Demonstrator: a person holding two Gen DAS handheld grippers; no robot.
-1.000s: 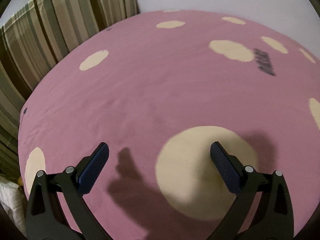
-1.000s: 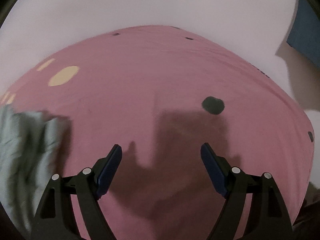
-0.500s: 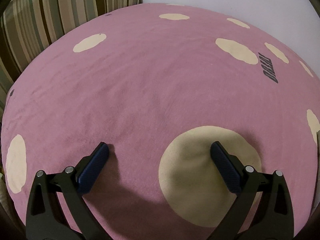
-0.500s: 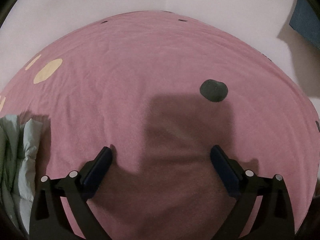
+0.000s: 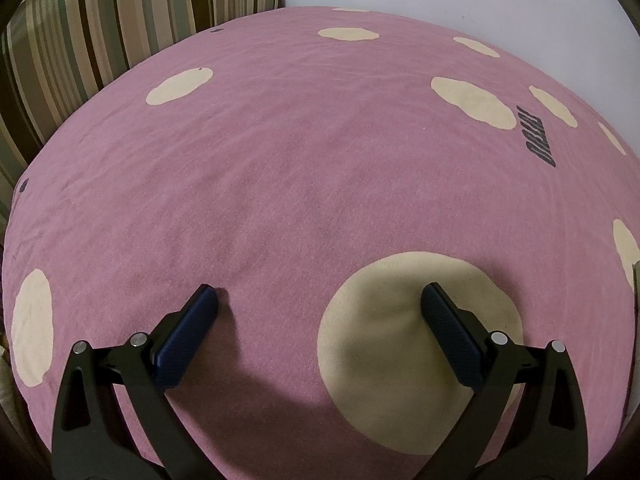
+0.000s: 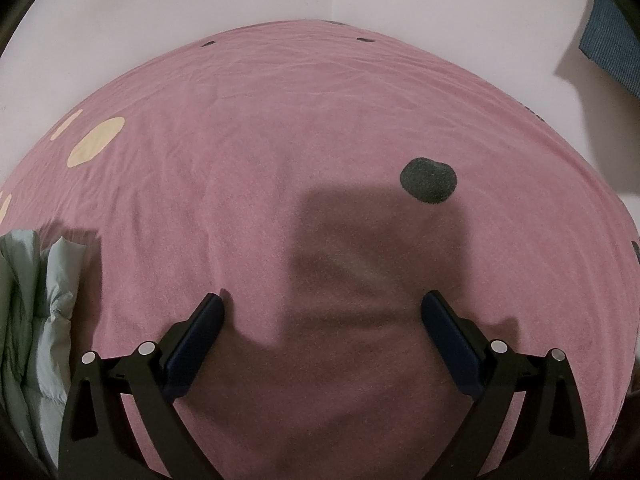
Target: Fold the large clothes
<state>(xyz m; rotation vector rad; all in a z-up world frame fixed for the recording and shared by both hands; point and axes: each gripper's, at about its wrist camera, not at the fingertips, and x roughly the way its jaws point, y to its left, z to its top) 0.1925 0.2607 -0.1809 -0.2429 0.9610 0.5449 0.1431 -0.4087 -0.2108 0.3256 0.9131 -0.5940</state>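
Both jaws spread wide, left hand-held gripper (image 5: 320, 300) and right hand-held gripper (image 6: 322, 306) press empty into the flat pink spotted cloth (image 5: 300, 160), likely pre-grasp; next needs pinching fabric.

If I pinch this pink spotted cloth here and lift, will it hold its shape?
Probably not. The pink spotted cloth dimples under the left claw, so it looks soft and floppy. It spreads wide, so expect drag and sagging. Its nappy, towel-like surface should grip, not slip.
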